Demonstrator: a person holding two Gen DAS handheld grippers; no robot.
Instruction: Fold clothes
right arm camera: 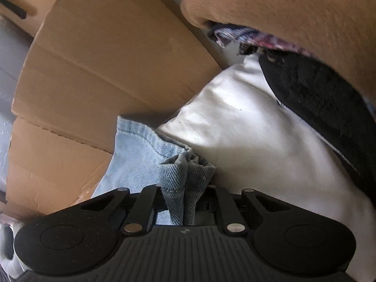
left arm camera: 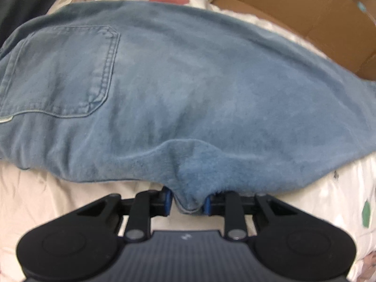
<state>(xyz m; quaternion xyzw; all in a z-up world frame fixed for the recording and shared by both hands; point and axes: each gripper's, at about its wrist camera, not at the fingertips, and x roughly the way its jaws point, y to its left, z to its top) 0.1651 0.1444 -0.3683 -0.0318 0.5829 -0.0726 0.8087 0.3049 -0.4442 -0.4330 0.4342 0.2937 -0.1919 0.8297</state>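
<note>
No readable text — on any surface — anywhere.

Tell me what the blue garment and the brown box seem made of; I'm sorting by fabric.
Garment: faded blue denim, likely cotton; twill weave, stitched pocket and hem seams show. Box: plain corrugated cardboard, matte brown, creased flaps.

The jeans (left arm camera: pixel 188 94) are faded blue denim with pale stitching around the pocket (left arm camera: pixel 61 70). The bedsheet (left arm camera: pixel 47 199) beneath is cream, printed with pink and green shapes. The cardboard box (right arm camera: pixel 94 58) is plain brown; a cushion (right arm camera: pixel 293 11) is tan.
</note>
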